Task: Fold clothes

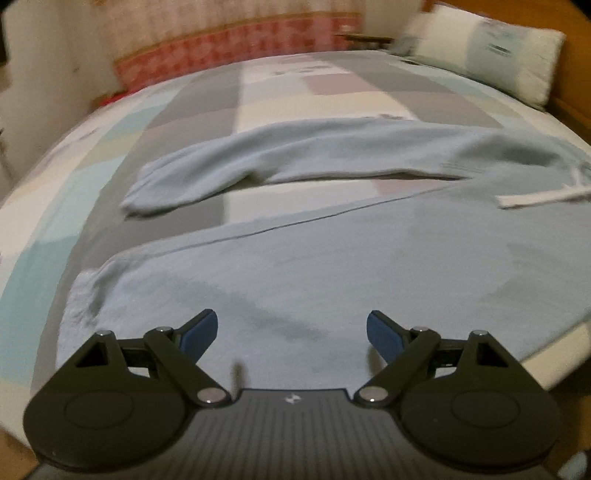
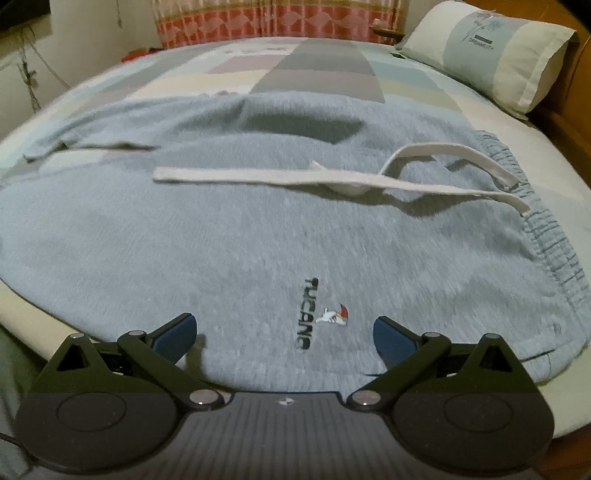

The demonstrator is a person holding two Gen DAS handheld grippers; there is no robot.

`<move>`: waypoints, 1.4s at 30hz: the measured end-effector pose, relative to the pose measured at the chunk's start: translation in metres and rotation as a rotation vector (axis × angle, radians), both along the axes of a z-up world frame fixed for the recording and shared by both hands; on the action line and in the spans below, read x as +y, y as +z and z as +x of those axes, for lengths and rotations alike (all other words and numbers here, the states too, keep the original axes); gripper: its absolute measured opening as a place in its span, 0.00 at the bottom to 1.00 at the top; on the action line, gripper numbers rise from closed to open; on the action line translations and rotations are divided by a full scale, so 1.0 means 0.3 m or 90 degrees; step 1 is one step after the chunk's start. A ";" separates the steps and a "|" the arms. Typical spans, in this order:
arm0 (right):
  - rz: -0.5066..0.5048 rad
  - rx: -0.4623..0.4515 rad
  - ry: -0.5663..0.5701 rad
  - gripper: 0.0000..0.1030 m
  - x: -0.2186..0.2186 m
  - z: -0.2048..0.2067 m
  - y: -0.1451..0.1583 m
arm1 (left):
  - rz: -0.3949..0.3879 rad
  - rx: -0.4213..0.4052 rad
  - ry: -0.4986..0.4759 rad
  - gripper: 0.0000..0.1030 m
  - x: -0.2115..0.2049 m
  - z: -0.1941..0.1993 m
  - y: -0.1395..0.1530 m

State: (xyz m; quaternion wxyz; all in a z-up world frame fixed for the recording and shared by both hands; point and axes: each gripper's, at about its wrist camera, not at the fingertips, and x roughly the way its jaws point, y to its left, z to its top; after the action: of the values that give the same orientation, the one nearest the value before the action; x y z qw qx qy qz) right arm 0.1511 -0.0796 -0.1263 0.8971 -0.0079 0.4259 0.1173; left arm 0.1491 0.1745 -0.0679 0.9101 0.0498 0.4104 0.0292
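Observation:
Light blue fleece trousers [image 1: 295, 266] lie spread flat on the bed, legs running to the left. In the left wrist view the near leg fills the foreground and the far leg [image 1: 258, 158] lies apart behind it. My left gripper [image 1: 291, 332] hangs open just over the near leg, close to its cuff [image 1: 83, 299]. The right wrist view shows the upper part of the trousers [image 2: 258, 229] with a black logo [image 2: 308, 314], the ribbed waistband [image 2: 546, 229] at right and a white drawstring [image 2: 295, 177] lying loose across the fabric. My right gripper [image 2: 284, 332] is open above the logo, holding nothing.
The bed carries a patchwork sheet [image 2: 317, 70] in grey, pale blue and cream. A pillow [image 2: 491, 55] rests at the far right against a wooden headboard [image 2: 576, 110]. A red patterned curtain [image 2: 277, 18] hangs behind the bed. The mattress edge [image 2: 37, 325] runs close under both grippers.

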 end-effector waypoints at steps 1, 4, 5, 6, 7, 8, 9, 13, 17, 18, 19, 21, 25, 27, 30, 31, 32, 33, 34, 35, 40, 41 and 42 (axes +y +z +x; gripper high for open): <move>0.011 -0.001 0.000 1.00 -0.007 0.002 0.008 | -0.001 -0.002 -0.015 0.86 -0.029 0.004 0.007; 0.048 -0.006 -0.002 1.00 -0.028 0.009 0.032 | -0.010 -0.011 -0.060 0.86 -0.114 0.011 0.026; 0.059 -0.008 -0.003 1.00 -0.032 0.015 0.040 | -0.010 -0.013 -0.071 0.86 -0.136 0.013 0.030; 0.063 -0.012 0.003 1.00 -0.032 0.030 0.049 | -0.010 -0.013 -0.080 0.86 -0.157 0.016 0.033; 0.065 -0.018 0.011 1.00 -0.029 0.047 0.059 | -0.010 -0.011 -0.089 0.86 -0.177 0.018 0.034; 0.066 -0.024 0.019 1.00 -0.026 0.065 0.069 | -0.009 -0.011 -0.098 0.86 -0.197 0.020 0.033; 0.067 -0.030 0.028 1.00 -0.024 0.082 0.079 | -0.006 -0.011 -0.103 0.86 -0.213 0.027 0.032; 0.064 -0.061 0.068 1.00 -0.006 0.197 0.111 | -0.013 -0.007 -0.108 0.86 -0.263 0.085 0.016; 0.067 -0.057 0.086 1.00 0.010 0.374 0.080 | -0.016 -0.003 -0.128 0.86 -0.306 0.211 -0.022; 0.070 -0.034 0.084 1.00 0.013 0.417 0.059 | -0.017 -0.002 -0.132 0.86 -0.315 0.248 -0.033; 0.079 0.008 0.089 1.00 0.017 0.442 0.039 | -0.019 0.001 -0.138 0.86 -0.323 0.281 -0.045; 0.107 0.097 0.118 1.00 0.026 0.464 0.007 | -0.025 0.023 -0.159 0.86 -0.333 0.351 -0.073; 0.089 0.172 0.207 1.00 0.085 0.428 0.019 | -0.051 0.082 -0.183 0.86 -0.328 0.417 -0.129; 0.093 0.189 0.203 1.00 0.111 0.441 0.043 | -0.068 0.088 -0.179 0.86 -0.318 0.426 -0.128; 0.132 0.216 0.187 1.00 0.142 0.479 0.063 | -0.091 0.112 -0.157 0.86 -0.306 0.449 -0.108; 0.132 0.222 0.183 1.00 0.157 0.485 0.062 | -0.100 0.111 -0.146 0.86 -0.295 0.453 -0.100; 0.127 0.226 0.181 1.00 0.174 0.490 0.057 | -0.109 0.113 -0.136 0.86 -0.284 0.457 -0.095; 0.119 0.237 0.174 1.00 0.187 0.499 0.043 | -0.118 0.123 -0.126 0.86 -0.273 0.465 -0.097; 0.110 0.251 0.165 1.00 0.198 0.509 0.026 | -0.127 0.137 -0.113 0.86 -0.260 0.474 -0.103; 0.101 0.265 0.156 1.00 0.209 0.520 0.010 | -0.134 0.147 -0.106 0.87 -0.252 0.481 -0.109; 0.099 0.272 0.106 1.00 0.221 0.543 -0.001 | -0.123 0.161 -0.128 0.99 -0.270 0.492 -0.131; 0.090 0.286 0.104 1.00 0.230 0.554 -0.001 | -0.113 0.175 -0.126 0.99 -0.281 0.503 -0.130; 0.070 0.304 0.103 1.00 0.248 0.567 -0.002 | -0.115 0.189 -0.120 0.99 -0.282 0.517 -0.127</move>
State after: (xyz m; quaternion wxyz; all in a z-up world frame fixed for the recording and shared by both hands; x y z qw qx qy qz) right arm 0.3213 -0.0052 -0.1268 0.7578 0.0350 0.6168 0.2101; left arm 0.3043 0.0897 -0.1059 0.8389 0.0100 0.5349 -0.1007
